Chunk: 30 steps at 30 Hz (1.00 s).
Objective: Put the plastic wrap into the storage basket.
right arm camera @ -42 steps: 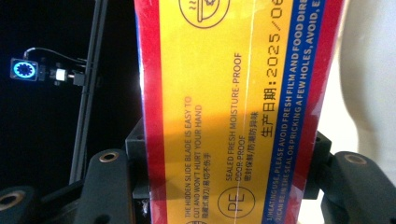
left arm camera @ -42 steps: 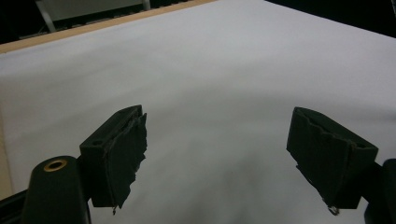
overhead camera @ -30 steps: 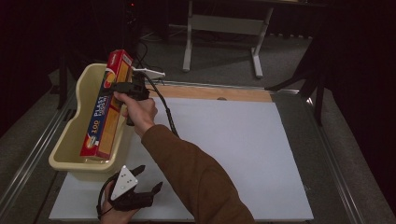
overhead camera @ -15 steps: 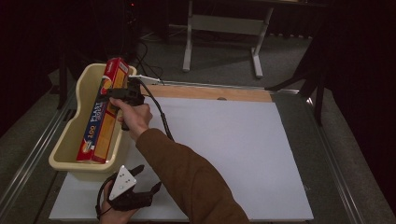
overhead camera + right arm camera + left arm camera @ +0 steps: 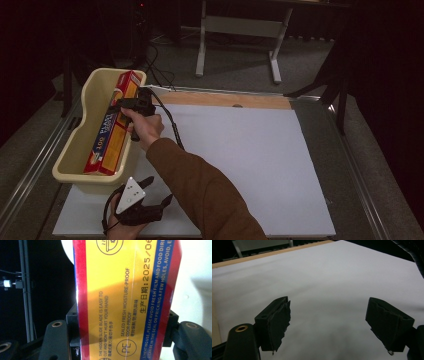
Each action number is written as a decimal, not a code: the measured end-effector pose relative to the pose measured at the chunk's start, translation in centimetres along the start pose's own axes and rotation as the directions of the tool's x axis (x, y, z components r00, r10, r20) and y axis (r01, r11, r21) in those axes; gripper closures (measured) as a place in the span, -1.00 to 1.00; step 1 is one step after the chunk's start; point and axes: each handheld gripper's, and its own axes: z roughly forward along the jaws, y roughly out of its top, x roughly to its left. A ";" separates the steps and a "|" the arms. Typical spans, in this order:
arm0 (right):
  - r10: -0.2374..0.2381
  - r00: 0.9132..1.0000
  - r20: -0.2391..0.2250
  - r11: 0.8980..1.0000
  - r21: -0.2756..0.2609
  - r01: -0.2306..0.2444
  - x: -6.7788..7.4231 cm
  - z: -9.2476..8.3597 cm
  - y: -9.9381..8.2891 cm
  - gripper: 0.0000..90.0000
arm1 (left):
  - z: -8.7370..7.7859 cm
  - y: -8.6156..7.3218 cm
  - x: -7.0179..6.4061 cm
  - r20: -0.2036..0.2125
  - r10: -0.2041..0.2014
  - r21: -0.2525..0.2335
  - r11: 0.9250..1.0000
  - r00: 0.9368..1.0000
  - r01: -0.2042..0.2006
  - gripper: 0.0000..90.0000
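A dark room lies behind a table (image 5: 345,165) covered by a white sheet (image 5: 240,165), and at the sheet's left edge stands a cream tub (image 5: 75,155). You are at the placing step: the box (image 5: 111,127) of plastic wrap sits in the tub, its near end low by the tub's near wall and its far end propped up at the far rim, so it lies tilted rather than flat. Its long axis runs along the tub's length, away from you and a little to the right, printed face up. Your right gripper (image 5: 129,105) clamps the box across its width near the upper half; in the right gripper view the box (image 5: 125,297) is seated between both jaws. Next, I judge, you need to lower that far end until the box rests on the tub floor or rim, then part the jaws and draw back without dragging it. Your left gripper (image 5: 142,210) rests at the sheet's near edge, jaws spread wide over bare sheet (image 5: 324,277), holding nothing.
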 end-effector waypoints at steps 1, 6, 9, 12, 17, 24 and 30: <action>0.005 1.000 0.005 1.000 0.002 -0.005 -0.1 0.1 0.0 -0.13 | 0.0 0.0 0.0 0.000 0.000 -0.001 1.000 1.000 0.000 -0.56; 0.009 1.000 0.017 1.000 -0.001 -0.009 -0.2 0.2 0.0 -0.14 | 0.0 0.0 0.0 0.000 -0.003 -0.001 1.000 1.000 0.003 -0.56; 0.015 0.999 0.030 1.000 0.000 -0.015 -0.1 0.1 0.0 -0.14 | 0.0 0.0 0.0 -0.001 -0.002 -0.001 1.000 1.000 0.002 -0.56; 0.017 0.999 0.052 1.000 -0.010 -0.017 0.1 0.1 -0.2 -0.16 | 0.0 0.0 0.0 -0.003 0.002 0.000 1.000 1.000 -0.002 -0.56; 0.013 0.995 0.094 1.000 -0.020 -0.011 0.4 0.1 -0.4 -0.18 | 0.0 0.0 0.0 -0.005 -0.003 -0.004 1.000 1.000 0.003 -0.56; -0.074 0.973 0.219 0.996 -0.025 0.082 1.1 0.4 -1.2 -0.26 | 0.0 0.0 0.0 -0.007 -0.001 -0.002 1.000 1.000 0.001 -0.56; -0.095 0.963 0.253 0.994 -0.025 0.104 1.3 0.2 -1.4 -0.33 | 0.0 0.0 0.0 -0.006 -0.001 -0.001 1.000 1.000 0.001 -0.56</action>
